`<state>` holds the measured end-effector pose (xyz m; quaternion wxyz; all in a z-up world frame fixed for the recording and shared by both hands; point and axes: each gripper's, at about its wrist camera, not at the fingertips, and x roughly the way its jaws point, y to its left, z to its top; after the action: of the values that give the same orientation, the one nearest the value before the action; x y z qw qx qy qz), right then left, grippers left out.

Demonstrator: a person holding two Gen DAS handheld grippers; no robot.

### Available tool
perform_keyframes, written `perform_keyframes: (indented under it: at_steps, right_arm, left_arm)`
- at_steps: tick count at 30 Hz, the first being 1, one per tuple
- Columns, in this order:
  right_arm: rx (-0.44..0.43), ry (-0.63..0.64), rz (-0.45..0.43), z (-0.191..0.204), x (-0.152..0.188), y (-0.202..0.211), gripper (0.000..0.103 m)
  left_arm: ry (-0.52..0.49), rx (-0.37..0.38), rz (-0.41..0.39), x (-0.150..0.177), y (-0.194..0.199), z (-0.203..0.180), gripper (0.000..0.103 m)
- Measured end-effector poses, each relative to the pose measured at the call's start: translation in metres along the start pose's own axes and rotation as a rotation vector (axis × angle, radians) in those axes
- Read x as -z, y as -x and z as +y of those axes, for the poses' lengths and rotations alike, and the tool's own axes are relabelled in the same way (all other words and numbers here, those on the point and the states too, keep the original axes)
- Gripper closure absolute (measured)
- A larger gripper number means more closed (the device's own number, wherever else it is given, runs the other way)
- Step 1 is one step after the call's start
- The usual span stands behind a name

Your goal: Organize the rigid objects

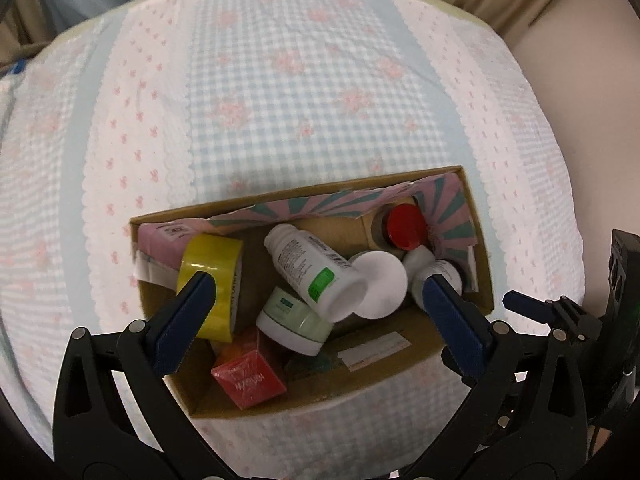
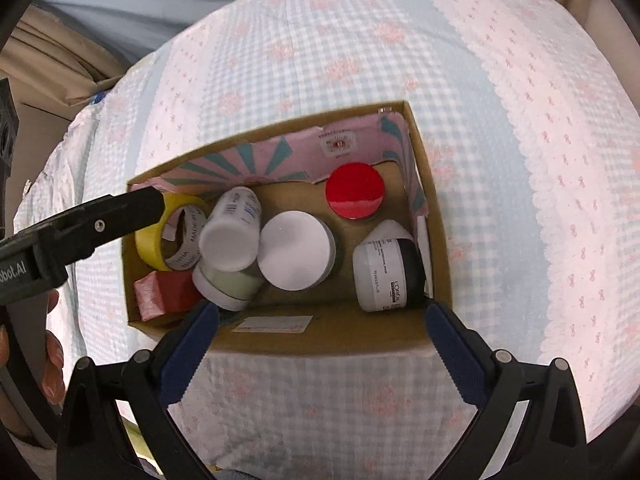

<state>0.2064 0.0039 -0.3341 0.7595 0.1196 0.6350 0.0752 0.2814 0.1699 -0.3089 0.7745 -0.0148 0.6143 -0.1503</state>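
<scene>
You are over a bed covered in a pale blue gingham sheet with pink floral bands (image 1: 304, 92), which fills both views. On it sits an open brown cardboard box (image 2: 436, 240) lined along its far wall with pink and teal sunburst paper (image 2: 256, 164); every rigid object lies inside it.

In the right wrist view, a white tub with a flat white lid (image 2: 296, 250) stands at the box's centre. At 3 o'clock from it a white jar with a black lid (image 2: 384, 276) lies on its side against the right wall. At 1 o'clock stands a container with a glossy red round lid (image 2: 354, 196). At 9 o'clock a white plastic bottle (image 2: 230, 236) lies tilted on a pale green and white jar (image 2: 228, 286). Further toward 9 o'clock a roll of yellow tape (image 2: 150, 246) stands on edge, with a small red wrapped box (image 2: 170, 292) at 8 o'clock in the near left corner.

Your left gripper (image 1: 320, 300) hangs above the box with its blue pads spread wide and nothing between them. Your right gripper (image 2: 322, 322) is likewise spread wide and empty over the near wall of the box.
</scene>
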Motion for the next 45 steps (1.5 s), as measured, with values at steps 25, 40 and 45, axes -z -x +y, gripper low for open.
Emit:
perform_keyframes:
  at_steps: [25, 40, 45]
  right_arm:
    - [0.105, 0.157, -0.588, 0.001, 0.043, 0.347, 0.000]
    - [0.148, 0.196, -0.766, -0.012, 0.132, 0.395, 0.000]
    - [0.147, 0.180, -0.788, -0.019, 0.143, 0.400, 0.000]
  left_arm:
    - [0.056, -0.125, -0.670, 0.087, 0.327, -0.120, 0.000]
    - [0.067, -0.191, -0.848, 0.190, 0.369, -0.173, 0.000]
    - [0.033, -0.208, -0.863, 0.201, 0.373, -0.187, 0.000]
